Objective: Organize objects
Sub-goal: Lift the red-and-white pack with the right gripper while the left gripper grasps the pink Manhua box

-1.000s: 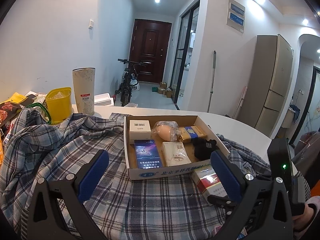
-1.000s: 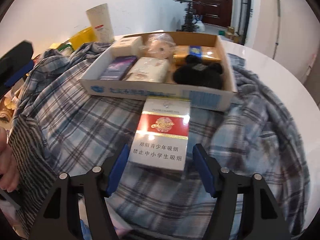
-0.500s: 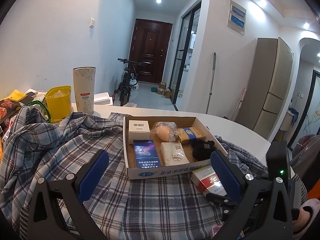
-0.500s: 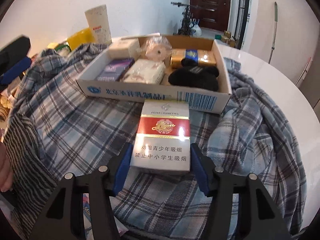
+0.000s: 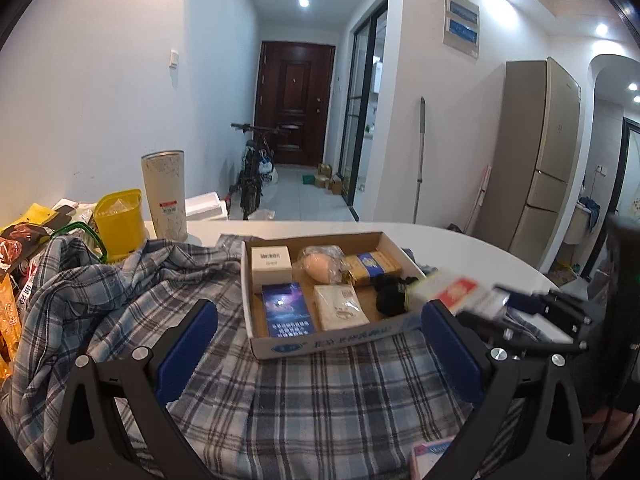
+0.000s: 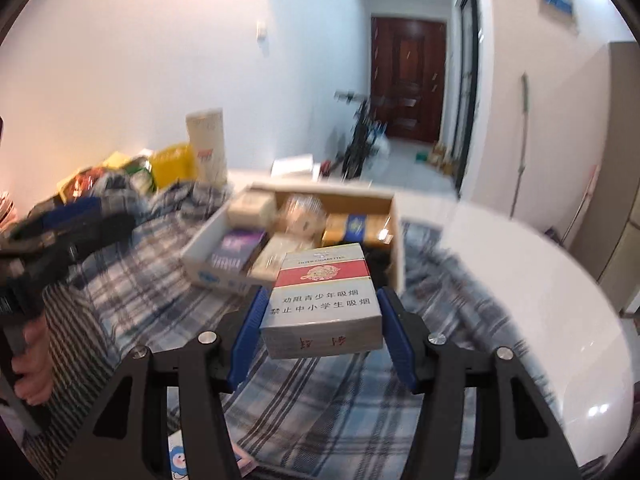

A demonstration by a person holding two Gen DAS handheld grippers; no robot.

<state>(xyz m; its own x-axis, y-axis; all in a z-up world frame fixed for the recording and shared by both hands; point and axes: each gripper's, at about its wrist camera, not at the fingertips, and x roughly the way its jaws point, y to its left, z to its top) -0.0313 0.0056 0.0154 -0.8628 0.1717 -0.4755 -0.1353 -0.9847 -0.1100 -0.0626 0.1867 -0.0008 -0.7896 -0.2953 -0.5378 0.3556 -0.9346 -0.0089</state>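
One cardboard box holds six things: three cigarette packs, one white carton, one wrapped bun, one black item. One red-and-white cigarette pack outside. Two hand-held grippers.

Far down the hallway you have a dark red door, with a bicycle parked before it. At the far left, a tall speckled cup stands just right of a yellow container. On the right, a mop leans on the wall beside a beige refrigerator.
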